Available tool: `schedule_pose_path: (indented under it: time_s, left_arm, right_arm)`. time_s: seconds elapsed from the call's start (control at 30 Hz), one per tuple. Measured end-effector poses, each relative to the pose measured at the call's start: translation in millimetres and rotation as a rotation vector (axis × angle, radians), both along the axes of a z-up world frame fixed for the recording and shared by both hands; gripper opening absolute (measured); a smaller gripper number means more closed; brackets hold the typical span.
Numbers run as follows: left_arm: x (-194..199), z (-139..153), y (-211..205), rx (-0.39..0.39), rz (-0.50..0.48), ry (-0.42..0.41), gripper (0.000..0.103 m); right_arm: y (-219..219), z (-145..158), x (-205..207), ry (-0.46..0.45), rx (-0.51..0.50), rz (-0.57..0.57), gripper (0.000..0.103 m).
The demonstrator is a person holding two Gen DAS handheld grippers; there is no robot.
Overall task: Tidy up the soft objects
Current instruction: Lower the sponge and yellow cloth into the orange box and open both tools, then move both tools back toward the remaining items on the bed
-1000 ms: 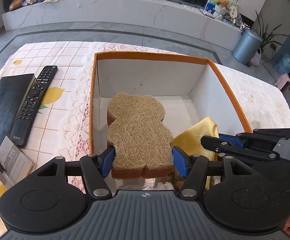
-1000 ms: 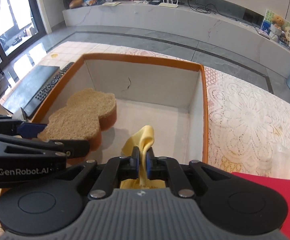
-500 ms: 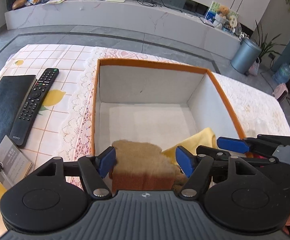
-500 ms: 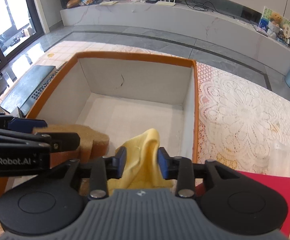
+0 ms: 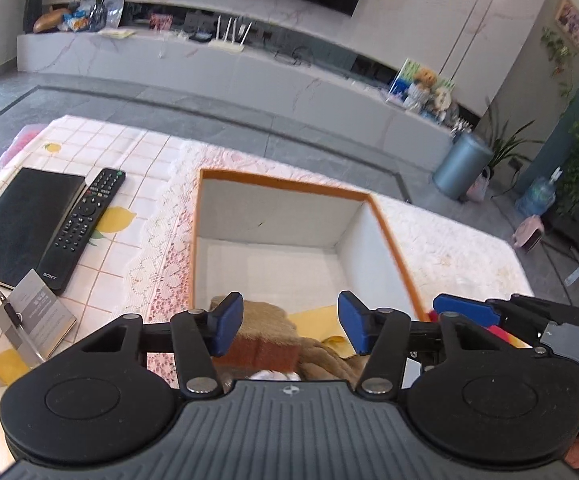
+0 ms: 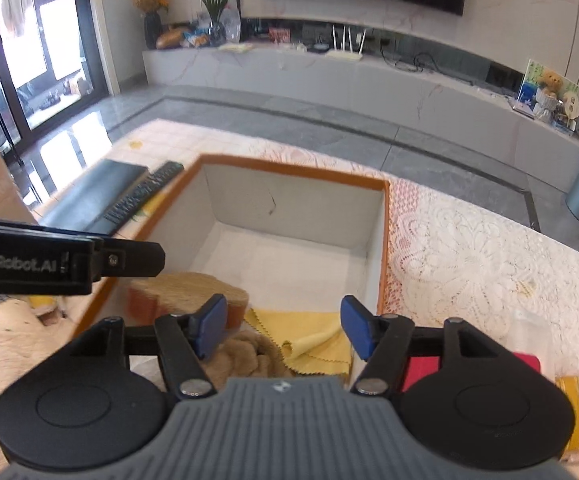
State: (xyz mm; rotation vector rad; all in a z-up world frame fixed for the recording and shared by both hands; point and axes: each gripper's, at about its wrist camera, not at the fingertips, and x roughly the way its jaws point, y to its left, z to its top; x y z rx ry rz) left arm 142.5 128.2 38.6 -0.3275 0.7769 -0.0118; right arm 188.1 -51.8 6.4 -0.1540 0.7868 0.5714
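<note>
Left wrist view: left tongs (image 5: pixel 290 322) hold nothing, jaws closing, above the near end of the orange-rimmed box (image 5: pixel 289 186). The brown fibre sponge (image 5: pixel 263 334) lies in the box's near-left corner, below and ahead of them, long axis running away from camera, I judge. Right wrist view: right tongs (image 6: pixel 283 330) hold nothing, jaws opening over the yellow cloth (image 6: pixel 309 344), which lies flat at the near wall. A tan plush item (image 6: pixel 241 354) sits beside it, partly hidden by the tongs; its identity is unclear. Right-hand items outside the box are cut off.
</note>
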Motion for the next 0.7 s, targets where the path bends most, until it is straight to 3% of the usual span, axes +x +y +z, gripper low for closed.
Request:
schedule_pose_path:
  time_s: [0.3, 0.7]
  left_arm:
    - [-57.2, 10.7, -33.6, -0.062, -0.035, -0.128, 0.055]
    - [-86.5, -11.4, -113.8, -0.076, -0.242, -0.142, 0.055]
  right_arm:
    - [-58.3, 26.8, -78.6, -0.075, 0.108, -0.097, 0.070]
    - [-156.8, 5.9, -152.9, -0.146, 0.049, -0.327, 0.073]
